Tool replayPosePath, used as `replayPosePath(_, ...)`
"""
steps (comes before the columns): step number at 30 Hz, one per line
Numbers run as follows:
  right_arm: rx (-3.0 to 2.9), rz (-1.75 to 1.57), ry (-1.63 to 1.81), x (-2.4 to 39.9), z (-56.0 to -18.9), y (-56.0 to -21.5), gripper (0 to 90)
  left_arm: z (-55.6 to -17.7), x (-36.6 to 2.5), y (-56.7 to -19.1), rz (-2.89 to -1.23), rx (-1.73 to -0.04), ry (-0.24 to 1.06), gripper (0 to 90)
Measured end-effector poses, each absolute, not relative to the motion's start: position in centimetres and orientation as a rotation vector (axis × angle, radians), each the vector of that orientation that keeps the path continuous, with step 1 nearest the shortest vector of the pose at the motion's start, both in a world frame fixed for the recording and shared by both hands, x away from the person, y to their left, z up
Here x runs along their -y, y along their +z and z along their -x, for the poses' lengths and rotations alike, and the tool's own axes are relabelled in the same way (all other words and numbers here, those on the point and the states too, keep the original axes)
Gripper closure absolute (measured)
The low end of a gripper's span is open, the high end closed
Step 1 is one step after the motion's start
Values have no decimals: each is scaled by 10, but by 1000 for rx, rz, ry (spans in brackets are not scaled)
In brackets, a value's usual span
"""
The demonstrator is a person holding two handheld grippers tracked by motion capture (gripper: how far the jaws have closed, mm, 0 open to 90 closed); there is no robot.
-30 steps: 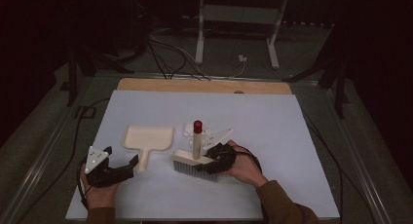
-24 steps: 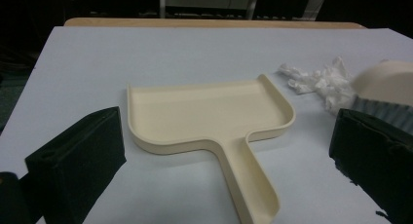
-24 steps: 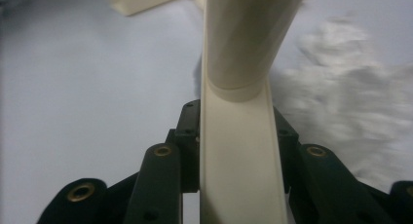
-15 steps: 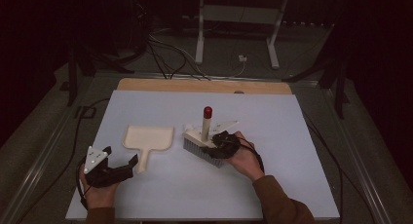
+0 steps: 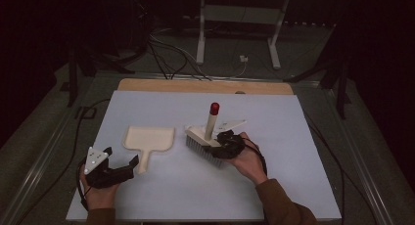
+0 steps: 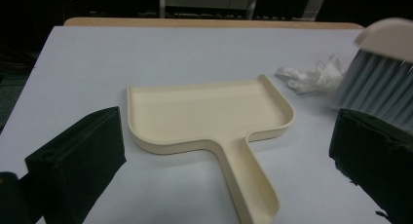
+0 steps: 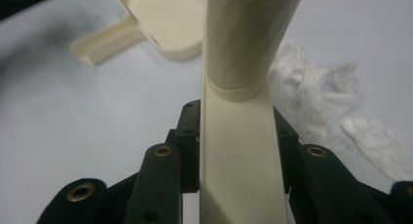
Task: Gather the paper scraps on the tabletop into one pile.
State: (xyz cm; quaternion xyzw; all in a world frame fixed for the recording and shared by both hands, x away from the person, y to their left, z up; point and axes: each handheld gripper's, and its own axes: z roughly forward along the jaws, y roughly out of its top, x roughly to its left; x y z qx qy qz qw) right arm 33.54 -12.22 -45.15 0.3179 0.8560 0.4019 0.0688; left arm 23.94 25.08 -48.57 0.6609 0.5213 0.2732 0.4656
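A cream dustpan [image 5: 149, 138] lies flat on the pale blue table top, its handle pointing toward me. My left gripper [image 5: 129, 166] rests just short of that handle. In the left gripper view its jaws stand wide apart on either side of the dustpan [image 6: 209, 114] without touching it. My right gripper [image 5: 222, 146] is shut on the head of a cream brush [image 5: 205, 137] with a red-tipped handle, and the grey bristles point down at the table. The brush back [image 7: 241, 151] runs between the black jaws in the right gripper view. A crumpled white scrap [image 6: 311, 78] lies beside the bristles [image 6: 375, 83].
The table top [image 5: 274, 186] has a wooden strip [image 5: 195, 85] along its far edge. Cables and a white stand [image 5: 235, 34] sit on the dark floor beyond. The white scrap [image 7: 316, 87] is spread to the right of the brush in the right gripper view.
My right gripper has carried the brush a little farther away and to the right, turning its head to a diagonal. The left gripper and the dustpan stayed put.
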Motion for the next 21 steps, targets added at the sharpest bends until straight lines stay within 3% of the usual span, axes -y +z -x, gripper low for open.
replayPosePath(10,-2315,-1223,1362,132,-342,-420,672,-240,-250,-486,-1630,-1280,668,5)
replayPosePath(21,-2226,-1343,1268,80,-340,-435,672,-240,-250,-486,-1630,-1278,664,4)
